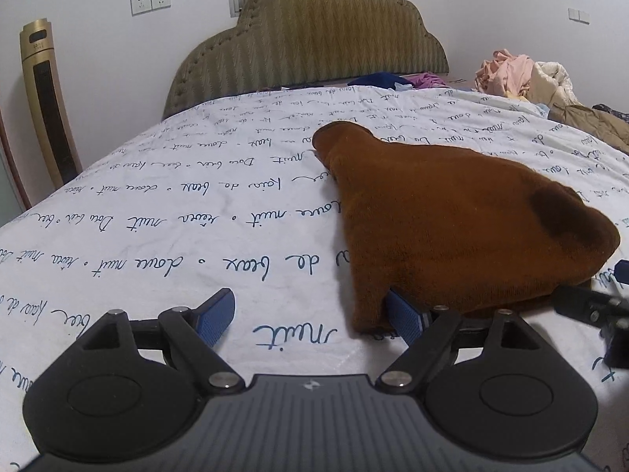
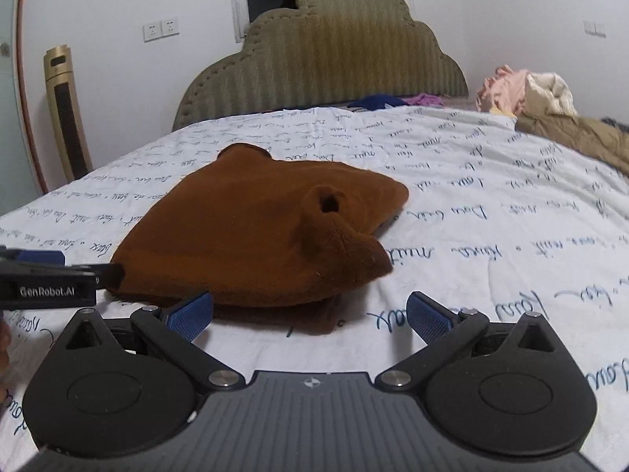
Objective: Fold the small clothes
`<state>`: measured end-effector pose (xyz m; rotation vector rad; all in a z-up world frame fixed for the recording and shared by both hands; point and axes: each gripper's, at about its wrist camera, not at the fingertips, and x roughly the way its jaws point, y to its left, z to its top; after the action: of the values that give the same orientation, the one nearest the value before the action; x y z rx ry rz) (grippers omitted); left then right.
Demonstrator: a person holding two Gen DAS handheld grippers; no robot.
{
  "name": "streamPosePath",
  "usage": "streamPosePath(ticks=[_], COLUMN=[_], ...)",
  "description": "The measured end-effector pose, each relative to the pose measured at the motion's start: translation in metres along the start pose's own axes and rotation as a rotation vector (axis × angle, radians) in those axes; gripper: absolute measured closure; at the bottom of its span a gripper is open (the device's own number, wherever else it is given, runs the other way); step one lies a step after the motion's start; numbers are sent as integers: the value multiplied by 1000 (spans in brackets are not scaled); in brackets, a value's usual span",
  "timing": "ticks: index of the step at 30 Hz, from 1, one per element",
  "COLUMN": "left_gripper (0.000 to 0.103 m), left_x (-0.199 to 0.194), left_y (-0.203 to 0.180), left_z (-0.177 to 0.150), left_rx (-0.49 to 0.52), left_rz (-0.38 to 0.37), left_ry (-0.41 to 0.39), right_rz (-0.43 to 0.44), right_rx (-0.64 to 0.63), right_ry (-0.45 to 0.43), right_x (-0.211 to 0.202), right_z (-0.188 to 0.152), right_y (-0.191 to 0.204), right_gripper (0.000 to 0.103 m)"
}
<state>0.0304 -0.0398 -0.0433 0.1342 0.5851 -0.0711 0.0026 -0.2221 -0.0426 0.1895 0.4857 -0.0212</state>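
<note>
Left wrist view: the left tool [image 1: 310,316] is sitting low over the bed [image 1: 177,236] with its jaws spread wide and nothing between them. Its right blue pad [image 1: 405,314] is touching the near edge of the brown fleece garment [image 1: 452,228]; the left pad is lying apart on the printed white quilt. The garment is lying folded toward the near side of the bed, one narrow end reaching toward the headboard [image 1: 314,39]. The right tool [image 1: 597,306] is showing at the frame's right edge, beside the garment's near right corner; its opening cannot be told here. A pile of clothes [image 1: 523,78] is sitting at the bed's far right corner.

Right wrist view: the right tool [image 2: 310,318] is also standing wide, holding nothing. Its left pad [image 2: 190,316] is resting against the garment's [image 2: 243,228] near edge, a lower layer lying between the pads. A sleeve opening [image 2: 328,202] is facing the camera. The left tool [image 2: 51,279] is touching the garment's near left corner.
</note>
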Motion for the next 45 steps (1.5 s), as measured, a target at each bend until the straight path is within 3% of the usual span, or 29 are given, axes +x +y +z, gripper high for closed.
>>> streamPosePath(ticks=[14, 40, 45], left_gripper=[9, 2, 1], left_x=[4, 7, 7], left_y=[-3, 1, 2], left_z=[-10, -10, -11], left_rx=[4, -34, -38], left_rz=[16, 21, 18], left_ry=[-19, -2, 2], right_rz=[82, -52, -61], right_rx=[213, -1, 8], right_ry=[-20, 1, 4], right_x=[-1, 1, 1], right_z=[-11, -8, -8], right_y=[-35, -1, -3], right_gripper=[0, 0, 0])
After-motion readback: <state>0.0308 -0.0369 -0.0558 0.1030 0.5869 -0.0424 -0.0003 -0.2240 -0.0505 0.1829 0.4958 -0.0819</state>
